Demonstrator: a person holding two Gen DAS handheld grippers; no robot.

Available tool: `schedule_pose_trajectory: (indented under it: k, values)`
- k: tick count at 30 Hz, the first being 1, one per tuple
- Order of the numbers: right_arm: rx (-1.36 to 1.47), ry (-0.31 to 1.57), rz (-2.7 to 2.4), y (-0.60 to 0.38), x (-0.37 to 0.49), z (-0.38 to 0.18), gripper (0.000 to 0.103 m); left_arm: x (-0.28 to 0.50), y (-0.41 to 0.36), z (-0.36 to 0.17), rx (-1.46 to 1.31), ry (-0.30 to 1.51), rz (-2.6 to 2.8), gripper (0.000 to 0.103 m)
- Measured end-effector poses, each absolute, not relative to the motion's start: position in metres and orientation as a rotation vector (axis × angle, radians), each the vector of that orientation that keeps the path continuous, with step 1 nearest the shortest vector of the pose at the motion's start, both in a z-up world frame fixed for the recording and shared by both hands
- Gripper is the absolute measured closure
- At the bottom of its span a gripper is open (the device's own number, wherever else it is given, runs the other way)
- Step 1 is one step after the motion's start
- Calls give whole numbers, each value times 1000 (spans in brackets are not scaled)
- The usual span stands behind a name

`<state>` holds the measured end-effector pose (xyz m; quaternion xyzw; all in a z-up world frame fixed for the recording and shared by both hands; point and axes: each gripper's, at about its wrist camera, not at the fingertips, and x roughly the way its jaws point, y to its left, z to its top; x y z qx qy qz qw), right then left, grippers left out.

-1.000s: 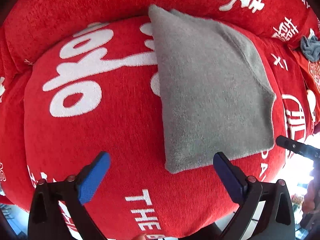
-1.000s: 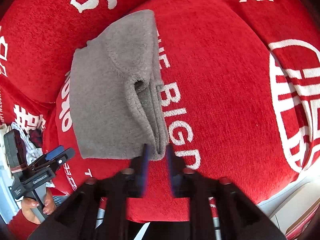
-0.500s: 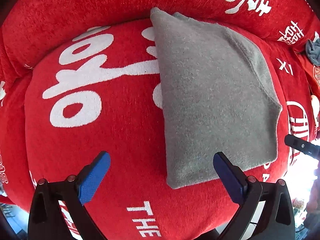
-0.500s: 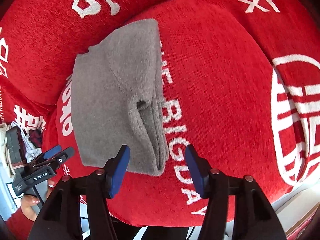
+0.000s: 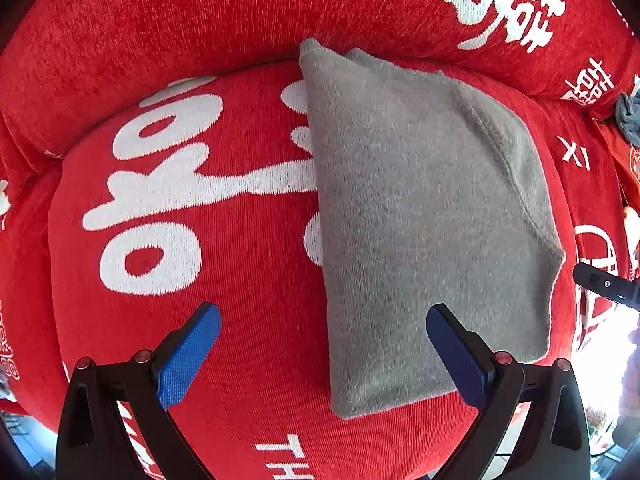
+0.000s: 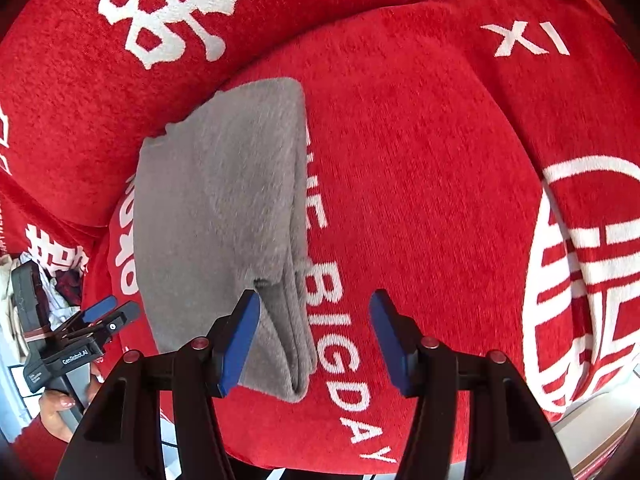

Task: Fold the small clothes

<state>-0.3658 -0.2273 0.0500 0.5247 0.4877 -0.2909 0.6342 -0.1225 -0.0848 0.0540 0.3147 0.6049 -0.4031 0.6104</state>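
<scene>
A folded grey fleece garment (image 5: 420,216) lies flat on a red cushion (image 5: 208,320) printed with white lettering. My left gripper (image 5: 324,354) hovers above the garment's near left corner, jaws wide open, nothing between the blue pads. In the right wrist view the same garment (image 6: 216,208) shows its layered folded edge toward me. My right gripper (image 6: 314,338) stands open over that near edge, the left pad above the cloth and the right pad above bare cushion; neither presses on it. The left gripper (image 6: 108,314) also appears at the lower left there, held by a hand.
A red backrest cushion (image 5: 200,20) rises behind the garment. A small grey cloth (image 5: 630,118) lies at the far right edge. A pile of other clothes (image 6: 60,280) sits past the cushion's left edge in the right wrist view. The cushion's front edge (image 6: 320,456) drops off close to me.
My right gripper opened and let go of the garment's folded edge, then drew back toward me. The left gripper drifted slightly over the garment, staying open.
</scene>
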Motion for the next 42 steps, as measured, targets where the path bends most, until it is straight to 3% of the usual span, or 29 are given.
schedule_pose_trajectory:
  k: [33,42]
  values:
    - [1281,1014,-533,-268,-356,20,42,-111,-122,40,696,1390,-1000,0]
    - [1414,893,-317,-280,-359,-4,42,-91,-134,22,516,1559,-1230,0]
